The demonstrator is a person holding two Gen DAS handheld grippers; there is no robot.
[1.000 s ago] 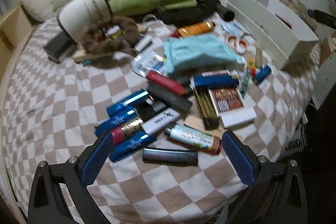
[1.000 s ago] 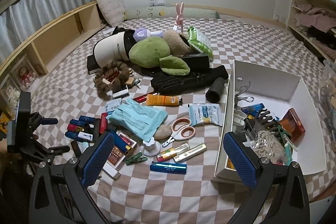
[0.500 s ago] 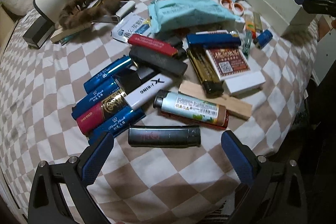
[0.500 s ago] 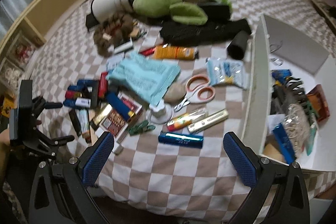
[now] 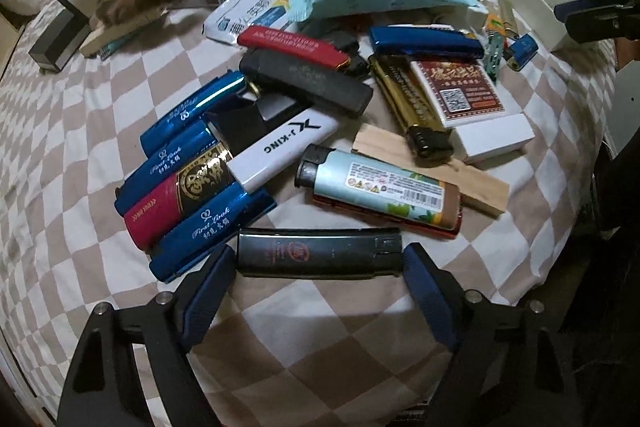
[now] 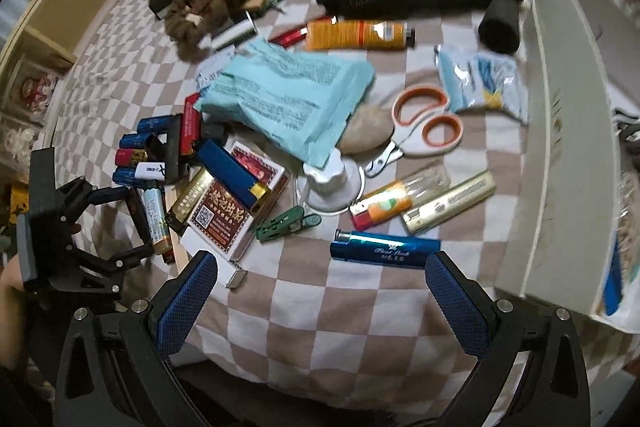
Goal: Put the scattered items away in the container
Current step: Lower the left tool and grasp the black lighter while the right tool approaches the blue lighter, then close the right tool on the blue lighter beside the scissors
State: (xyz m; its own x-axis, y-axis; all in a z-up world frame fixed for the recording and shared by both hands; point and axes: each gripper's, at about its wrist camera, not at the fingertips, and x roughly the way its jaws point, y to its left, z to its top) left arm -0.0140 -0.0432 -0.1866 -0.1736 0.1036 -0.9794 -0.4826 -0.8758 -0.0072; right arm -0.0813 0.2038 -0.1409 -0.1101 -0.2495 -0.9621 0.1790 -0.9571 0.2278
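Note:
My left gripper (image 5: 316, 265) is open, its blue pads on either end of a black lighter (image 5: 320, 253) that lies crosswise on the checked bedspread; whether they touch it I cannot tell. Behind it lie several lighters, among them a white one (image 5: 280, 147) and a pale blue one (image 5: 380, 187). My right gripper (image 6: 320, 287) is open and empty, just short of a blue lighter (image 6: 384, 251). The white container (image 6: 560, 131) stands at the right. The left gripper also shows in the right wrist view (image 6: 108, 223).
Orange-handled scissors (image 6: 420, 127), a light blue pouch (image 6: 288, 99), an orange tube (image 6: 356, 35), a card box (image 6: 228, 223), a green clip (image 6: 284, 225) and a wooden block (image 5: 432, 167) lie scattered. A white cap, green plush and black cloth sit behind. The bed edge is near both grippers.
Both grippers have moved down and forward to the bed. The left now straddles the black lighter; the right has come close to the blue lighter.

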